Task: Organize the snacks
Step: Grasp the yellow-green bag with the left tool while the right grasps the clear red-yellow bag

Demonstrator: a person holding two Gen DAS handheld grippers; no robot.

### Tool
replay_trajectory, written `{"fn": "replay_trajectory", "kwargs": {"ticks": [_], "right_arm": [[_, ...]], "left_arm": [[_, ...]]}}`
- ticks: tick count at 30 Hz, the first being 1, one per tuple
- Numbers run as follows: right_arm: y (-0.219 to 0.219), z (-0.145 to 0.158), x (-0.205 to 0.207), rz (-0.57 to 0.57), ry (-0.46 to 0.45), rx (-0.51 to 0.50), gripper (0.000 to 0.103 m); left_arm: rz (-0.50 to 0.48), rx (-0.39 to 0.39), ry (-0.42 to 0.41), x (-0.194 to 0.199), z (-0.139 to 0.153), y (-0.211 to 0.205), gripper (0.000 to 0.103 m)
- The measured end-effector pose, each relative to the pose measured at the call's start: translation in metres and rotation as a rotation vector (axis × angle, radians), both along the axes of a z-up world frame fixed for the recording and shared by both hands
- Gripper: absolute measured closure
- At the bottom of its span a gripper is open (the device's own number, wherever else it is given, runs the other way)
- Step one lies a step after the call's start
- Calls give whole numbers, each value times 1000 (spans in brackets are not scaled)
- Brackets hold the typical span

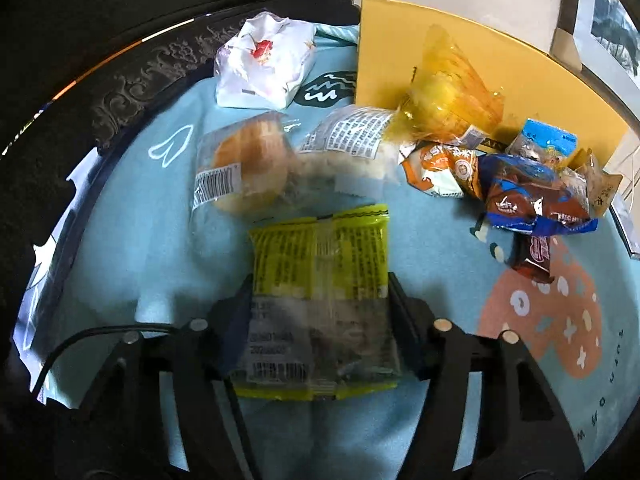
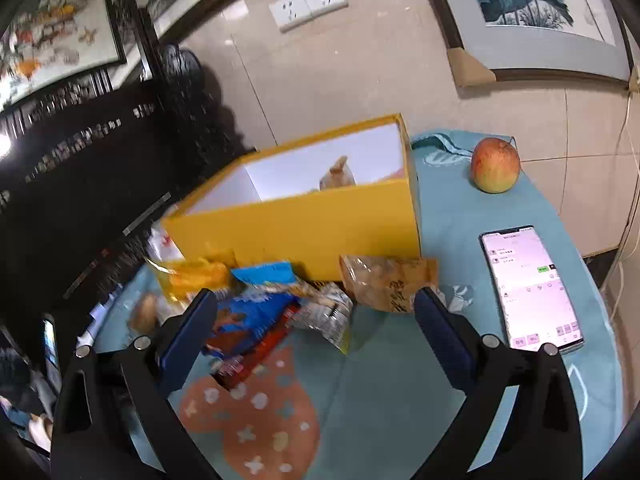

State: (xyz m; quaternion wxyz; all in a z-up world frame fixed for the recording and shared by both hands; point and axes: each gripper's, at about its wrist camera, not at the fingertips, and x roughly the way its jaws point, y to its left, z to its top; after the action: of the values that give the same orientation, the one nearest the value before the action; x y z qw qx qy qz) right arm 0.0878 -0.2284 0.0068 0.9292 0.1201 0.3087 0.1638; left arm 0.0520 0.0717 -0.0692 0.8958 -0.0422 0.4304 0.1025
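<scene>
The yellow-green packet (image 1: 320,296) lies flat on the blue cloth (image 1: 132,208), printed side up, and the left gripper (image 1: 320,296) has its two pads against the packet's long edges. The wrapper looks lightly pinched there, so I read this as a grip, though blur at the pads makes a mere brush possible. Just beyond it sit a bun in clear wrap (image 1: 240,168) and a second clear-wrapped bread (image 1: 348,148), touching each other; a white packet (image 1: 264,64) lies further back. To the side is a heap of small wrappers: an amber bag (image 1: 452,88) against the yellow box (image 1: 384,52), an orange one (image 1: 440,168) and a blue-and-brown one (image 1: 532,200).

The right gripper (image 2: 316,320) hangs above that heap with jaws wide and nothing between them. From its view the box stands open with one snack (image 2: 338,178) already inside; an apple (image 2: 495,165) and a lit phone (image 2: 532,288) rest on the cloth beside it.

The step in hand is the pick-up of one snack. Next, the packet must be lifted clear of the buns, carried over the box wall and released inside — a thin, slippery wrapper may slide out if the squeeze is light.
</scene>
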Motion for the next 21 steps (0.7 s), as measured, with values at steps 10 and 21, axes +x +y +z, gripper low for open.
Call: {"fn": "replay_trajectory", "kwargs": {"ticks": [10, 21], "right_arm": [[34, -19, 39, -40, 145, -197, 4], [67, -69, 86, -53, 273, -253, 61]], "left_arm": [[-9, -31, -8, 3, 3, 1, 42], [-11, -44, -4, 7, 1, 3, 41]]}}
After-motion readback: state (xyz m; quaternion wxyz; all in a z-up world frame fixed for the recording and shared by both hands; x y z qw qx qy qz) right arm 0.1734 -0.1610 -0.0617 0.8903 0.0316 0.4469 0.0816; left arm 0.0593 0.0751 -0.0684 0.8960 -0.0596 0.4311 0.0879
